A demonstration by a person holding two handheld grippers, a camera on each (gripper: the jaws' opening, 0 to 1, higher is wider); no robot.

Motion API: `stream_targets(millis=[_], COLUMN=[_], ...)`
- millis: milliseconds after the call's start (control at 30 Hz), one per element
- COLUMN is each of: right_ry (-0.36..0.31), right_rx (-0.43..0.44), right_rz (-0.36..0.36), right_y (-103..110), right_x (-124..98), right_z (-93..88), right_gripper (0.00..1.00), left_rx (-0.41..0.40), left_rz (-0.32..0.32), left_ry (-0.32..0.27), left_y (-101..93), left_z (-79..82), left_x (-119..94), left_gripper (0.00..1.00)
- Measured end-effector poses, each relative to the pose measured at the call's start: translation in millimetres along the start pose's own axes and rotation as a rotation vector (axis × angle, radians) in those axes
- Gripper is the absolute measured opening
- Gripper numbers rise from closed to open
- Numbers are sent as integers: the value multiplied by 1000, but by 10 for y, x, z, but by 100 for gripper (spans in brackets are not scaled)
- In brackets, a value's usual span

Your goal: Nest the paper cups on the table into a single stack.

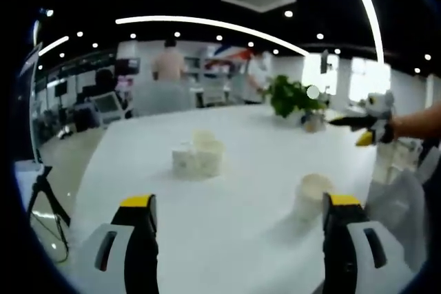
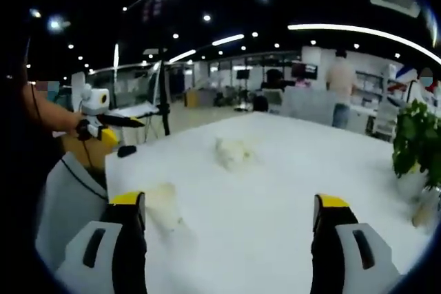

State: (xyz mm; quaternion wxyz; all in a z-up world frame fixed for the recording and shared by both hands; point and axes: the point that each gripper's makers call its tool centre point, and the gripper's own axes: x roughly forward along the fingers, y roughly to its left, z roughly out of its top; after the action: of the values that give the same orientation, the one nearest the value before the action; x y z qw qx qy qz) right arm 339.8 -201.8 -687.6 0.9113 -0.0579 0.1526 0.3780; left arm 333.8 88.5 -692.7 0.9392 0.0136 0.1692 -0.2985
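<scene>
White paper cups (image 1: 198, 156) sit on the table (image 1: 248, 135); both grippers' jaws spread, holding nothing.

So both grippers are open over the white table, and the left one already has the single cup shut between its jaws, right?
Not quite. In the left gripper view the left gripper stands open and empty; the single cup sits on the white table just inside its right jaw, ungrasped. The right gripper is open too, as you said.
</scene>
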Motion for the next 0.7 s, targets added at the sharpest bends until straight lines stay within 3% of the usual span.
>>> stream_targets(millis=[333, 433, 567, 700], right_ry=[-18, -2, 66, 38], right_rx=[22, -11, 40, 26], right_rz=[-66, -93, -152, -175], right_y=[32, 95, 67, 58], right_x=[-29, -31, -112, -151], right_z=[144, 147, 30, 104], right_gripper=[100, 100, 100, 100], left_rx=[4, 29, 2, 35], left_rz=[-9, -25, -53, -94], left_ry=[-29, -41, -33, -29], left_y=[151, 194, 270, 299], left_z=[125, 171, 165, 169], left_x=[36, 29, 12, 15], left_gripper=[99, 99, 99, 99])
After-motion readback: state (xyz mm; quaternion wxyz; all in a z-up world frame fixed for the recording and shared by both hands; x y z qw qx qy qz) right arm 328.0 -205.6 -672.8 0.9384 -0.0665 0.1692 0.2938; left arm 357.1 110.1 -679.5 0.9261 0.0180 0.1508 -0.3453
